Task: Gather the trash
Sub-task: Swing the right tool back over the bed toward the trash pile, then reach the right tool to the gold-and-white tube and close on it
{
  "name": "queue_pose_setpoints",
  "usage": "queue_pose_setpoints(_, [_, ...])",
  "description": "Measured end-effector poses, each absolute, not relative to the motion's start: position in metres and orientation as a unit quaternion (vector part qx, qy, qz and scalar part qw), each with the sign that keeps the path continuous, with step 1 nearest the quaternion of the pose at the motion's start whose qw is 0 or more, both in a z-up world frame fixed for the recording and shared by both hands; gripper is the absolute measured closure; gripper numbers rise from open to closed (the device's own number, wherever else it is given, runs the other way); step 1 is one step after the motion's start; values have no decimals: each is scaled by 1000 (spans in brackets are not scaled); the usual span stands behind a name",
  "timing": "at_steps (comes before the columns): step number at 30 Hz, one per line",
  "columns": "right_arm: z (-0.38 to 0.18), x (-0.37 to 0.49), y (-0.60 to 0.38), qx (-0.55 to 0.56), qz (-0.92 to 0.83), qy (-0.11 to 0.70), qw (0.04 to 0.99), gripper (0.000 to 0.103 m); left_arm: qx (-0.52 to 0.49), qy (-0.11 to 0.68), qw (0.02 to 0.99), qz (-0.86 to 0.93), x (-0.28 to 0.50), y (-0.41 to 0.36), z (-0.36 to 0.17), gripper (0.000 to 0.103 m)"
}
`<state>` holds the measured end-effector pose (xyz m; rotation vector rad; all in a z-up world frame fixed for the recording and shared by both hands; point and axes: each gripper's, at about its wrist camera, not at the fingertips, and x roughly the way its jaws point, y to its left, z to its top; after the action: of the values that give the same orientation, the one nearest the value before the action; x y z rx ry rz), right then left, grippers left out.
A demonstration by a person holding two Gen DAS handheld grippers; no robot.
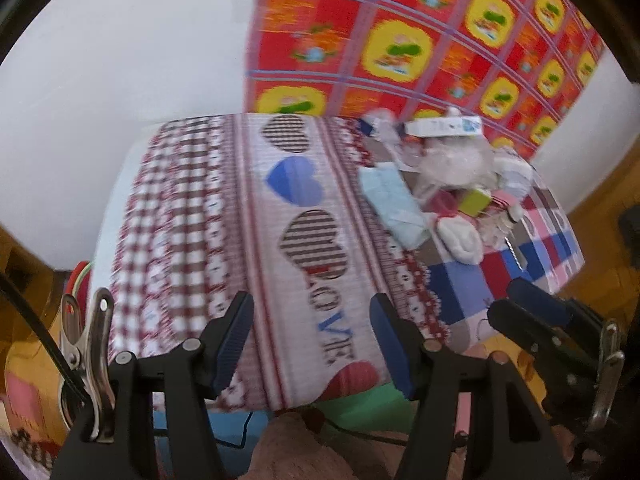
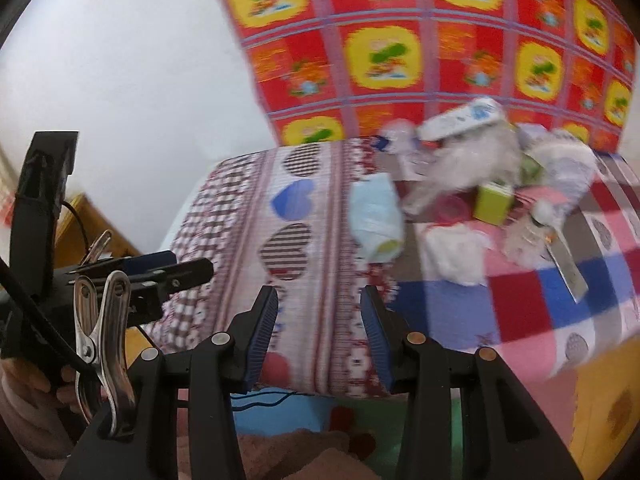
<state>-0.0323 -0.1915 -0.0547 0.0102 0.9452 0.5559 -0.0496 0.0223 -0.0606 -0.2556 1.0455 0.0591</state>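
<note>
I see my left gripper [image 1: 312,336] with its blue-padded jaws standing wide apart and nothing between them; only the patterned cloth lies beyond. My right gripper [image 2: 320,332] is likewise parted, somewhat narrower, and holds nothing. Both hang above the near edge of the tabletop [image 1: 192,216], which is covered by a red-and-white checked cloth printed with striped and blue hearts.

The trash, a heap of crumpled clear plastic wrap and white paper [image 2: 472,164], lies at two o'clock in the right wrist view, well apart from both grippers. Within the heap I note a small lime-green carton [image 2: 494,202], a long white box with blue print [image 2: 460,118] on top, a folded pale-blue packet [image 2: 376,216] at its left edge, and a wad of white tissue [image 2: 456,256] nearer me. A red-and-yellow patterned sheet [image 2: 400,40] hangs behind at twelve o'clock. Both views are blurred.
</note>
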Motion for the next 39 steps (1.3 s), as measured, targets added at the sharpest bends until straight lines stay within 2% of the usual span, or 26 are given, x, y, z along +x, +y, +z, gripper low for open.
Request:
queue_pose_setpoints(7, [-67, -13, -243, 56, 192, 463, 864, 59, -95, 506, 857, -18, -13, -11, -63, 39])
queue_pose_setpoints(15, [-77, 10, -298, 62, 145, 475, 866, 59, -72, 515, 853, -49, 21, -60, -72, 39])
queue_pose_setpoints(28, [-99, 54, -372, 68, 152, 492, 854, 59, -61, 523, 848, -58, 91, -154, -93, 39])
queue_pose_setpoints(39, [-119, 79, -406, 69, 161, 508, 843, 59, -52, 550, 833, -14, 146, -177, -137, 39])
